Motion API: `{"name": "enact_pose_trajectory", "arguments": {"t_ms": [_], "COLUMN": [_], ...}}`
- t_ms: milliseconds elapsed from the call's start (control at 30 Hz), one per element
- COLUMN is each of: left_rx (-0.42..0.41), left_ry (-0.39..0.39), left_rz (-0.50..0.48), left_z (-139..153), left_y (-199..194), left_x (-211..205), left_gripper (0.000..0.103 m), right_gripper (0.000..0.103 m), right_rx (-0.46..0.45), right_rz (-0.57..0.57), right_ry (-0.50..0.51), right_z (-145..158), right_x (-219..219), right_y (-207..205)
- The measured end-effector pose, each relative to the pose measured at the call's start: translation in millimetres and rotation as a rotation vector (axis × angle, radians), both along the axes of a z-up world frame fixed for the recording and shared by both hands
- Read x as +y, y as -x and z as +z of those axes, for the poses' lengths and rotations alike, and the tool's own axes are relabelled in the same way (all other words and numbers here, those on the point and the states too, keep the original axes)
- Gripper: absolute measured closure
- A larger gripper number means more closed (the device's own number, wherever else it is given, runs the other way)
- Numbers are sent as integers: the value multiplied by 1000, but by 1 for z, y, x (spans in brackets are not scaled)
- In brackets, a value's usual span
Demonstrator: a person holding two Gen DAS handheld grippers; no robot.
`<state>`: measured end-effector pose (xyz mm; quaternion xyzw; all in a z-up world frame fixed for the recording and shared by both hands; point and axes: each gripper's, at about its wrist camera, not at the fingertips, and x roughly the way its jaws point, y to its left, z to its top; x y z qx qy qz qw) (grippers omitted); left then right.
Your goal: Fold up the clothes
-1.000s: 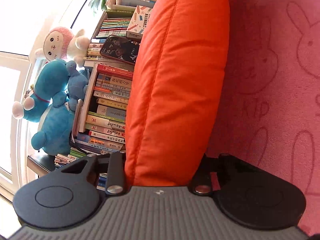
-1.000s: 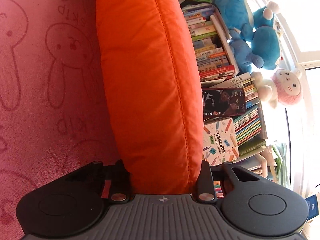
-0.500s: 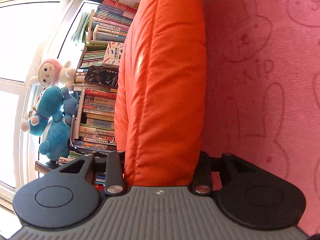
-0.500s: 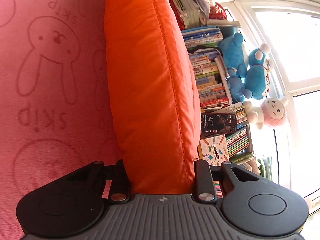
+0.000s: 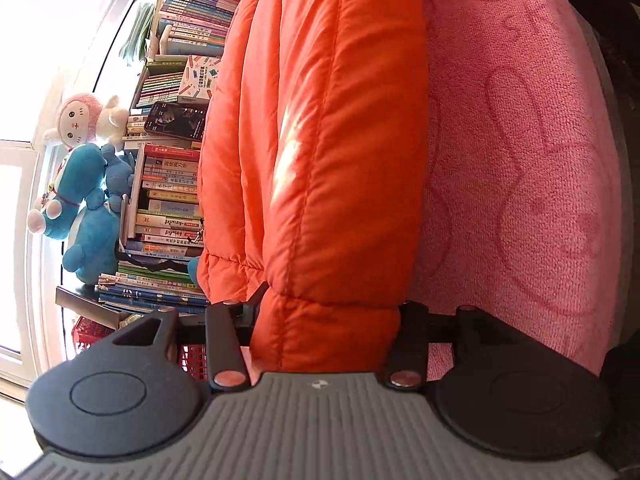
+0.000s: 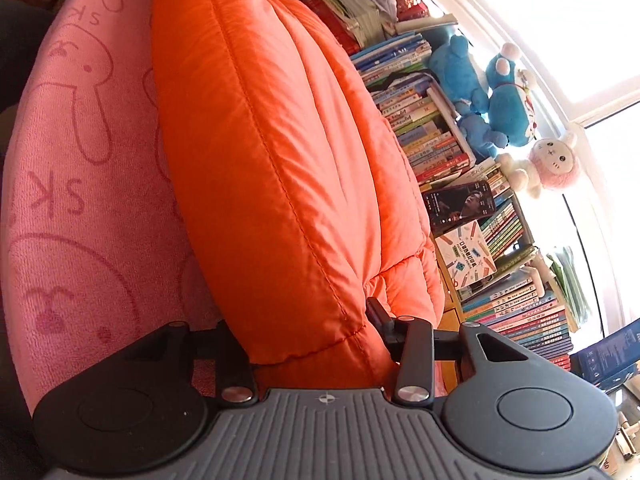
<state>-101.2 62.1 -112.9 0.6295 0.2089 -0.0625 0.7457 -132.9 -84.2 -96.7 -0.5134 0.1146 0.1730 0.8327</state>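
The left gripper (image 5: 326, 314) squeezes a thick bunch of the puffy orange jacket (image 5: 320, 140) between its two black fingers (image 5: 412, 344), and the right gripper (image 6: 316, 336) pinches another bunch of the same jacket (image 6: 272, 168) the same way, so both tools are clamped on the cloth. The jacket lies on the pink towel (image 5: 520, 160) with bunny drawings and the letters "SKIP" on it (image 6: 76, 184). Half a second ago each camera showed one smooth fat roll of orange. Now a second layer of jacket shows beside the first, with a stitched seam running across near the fingers, so the cloth looks doubled over. In the left view a bright patch of sun now sits on the orange cloth. The views have also turned a bit: in the right view the jacket now leans to the right, and more of the pink towel's edge shows at the left. Behind the jacket are stacks of books (image 5: 168, 208), a dark phone (image 5: 176, 120) lying on them, two blue plush toys (image 6: 508, 96) and a pink and white plush toy (image 6: 554, 162) by the bright window (image 6: 560, 20). They sit in the same spots as before, only lower in the right picture now.
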Motion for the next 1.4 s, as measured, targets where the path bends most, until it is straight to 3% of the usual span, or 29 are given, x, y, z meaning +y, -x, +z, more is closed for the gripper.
{"name": "enact_pose_trajectory", "arguments": {"t_ms": [233,300,367,533,633,733,767,800,867,933,1000,1133,1200,1267,1400], "left_rx": [16,25,33,42,45,27,19,4,-61,-155,-202,-195,-144,-101,-95], "left_ry": [15,50,85,90,146,323,388,460,621,760,870,995,1070,1128,1139], "left_rz": [34,74,127,239,367,560,626,690,789,819,763,479,356,249,233], "left_z": [0,2,4,6,11,32,39,48,69,91,109,141,144,144,132], "left_y": [1,-1,-2,6,15,19,20,21,23,26,27,24,13,0,-41], "left_x": [1,5,10,26,45,74,84,94,110,113,103,42,16,-8,-26], "left_gripper": [60,60,60,60,56,41,40,40,40,42,42,35,31,31,35], "right_gripper": [47,38,29,29,29,39,49,53,53,53,53,53,61,71,78], "right_rx": [31,31,52,71,51,65,61,58,50,42,26,29,50,51,97], "right_rz": [9,-16,-81,-235,-325,-470,-486,-501,-532,-561,-507,-347,-277,-274,-330], "right_ry": [-146,-193,-251,-331,-338,-427,-491,-554,-682,-809,-905,-1041,-1082,-1061,-1068], "right_z": [9,11,14,14,11,16,21,27,39,51,64,83,88,88,93], "right_x": [-28,-38,-51,-78,-90,-107,-106,-104,-102,-99,-78,-23,7,31,42], "right_y": [-2,-5,-9,-3,16,36,39,42,47,53,53,28,11,-8,-43]}}
